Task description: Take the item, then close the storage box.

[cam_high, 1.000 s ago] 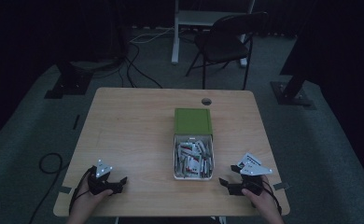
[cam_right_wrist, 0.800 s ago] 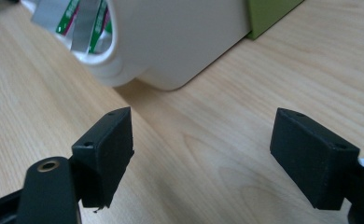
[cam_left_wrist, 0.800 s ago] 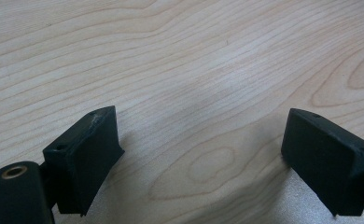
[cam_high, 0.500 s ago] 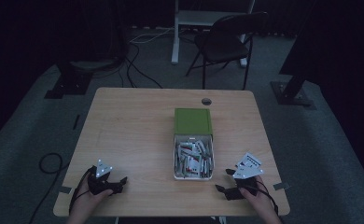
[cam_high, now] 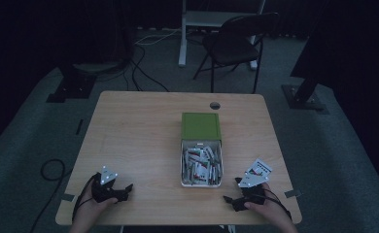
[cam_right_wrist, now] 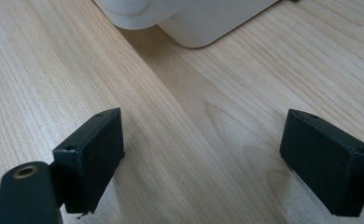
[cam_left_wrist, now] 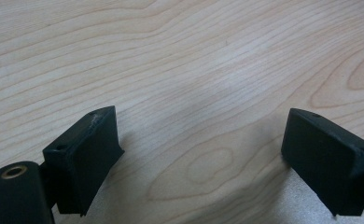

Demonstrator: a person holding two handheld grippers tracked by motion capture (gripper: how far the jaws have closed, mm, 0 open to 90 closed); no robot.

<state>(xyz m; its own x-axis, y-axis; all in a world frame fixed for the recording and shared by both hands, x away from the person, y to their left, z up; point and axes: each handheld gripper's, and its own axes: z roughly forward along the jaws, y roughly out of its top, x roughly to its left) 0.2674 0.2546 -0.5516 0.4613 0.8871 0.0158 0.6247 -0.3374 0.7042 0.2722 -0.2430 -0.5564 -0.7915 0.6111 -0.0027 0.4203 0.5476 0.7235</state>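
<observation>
Wooden table [cam_high: 144, 131] bearing the white box [cam_high: 201, 163] of sachets with its green lid [cam_high: 200, 126] behind; my right gripper [cam_high: 232, 200] rests near the box's front right corner, my left gripper [cam_high: 125, 188] well apart, both released with jaws spread wide

We see a dim room — grey carpet [cam_high: 27, 141], a black folding chair [cam_high: 236, 46] and cables [cam_high: 144, 68] far beyond the grippers' wooden table [cam_high: 139, 136].
</observation>
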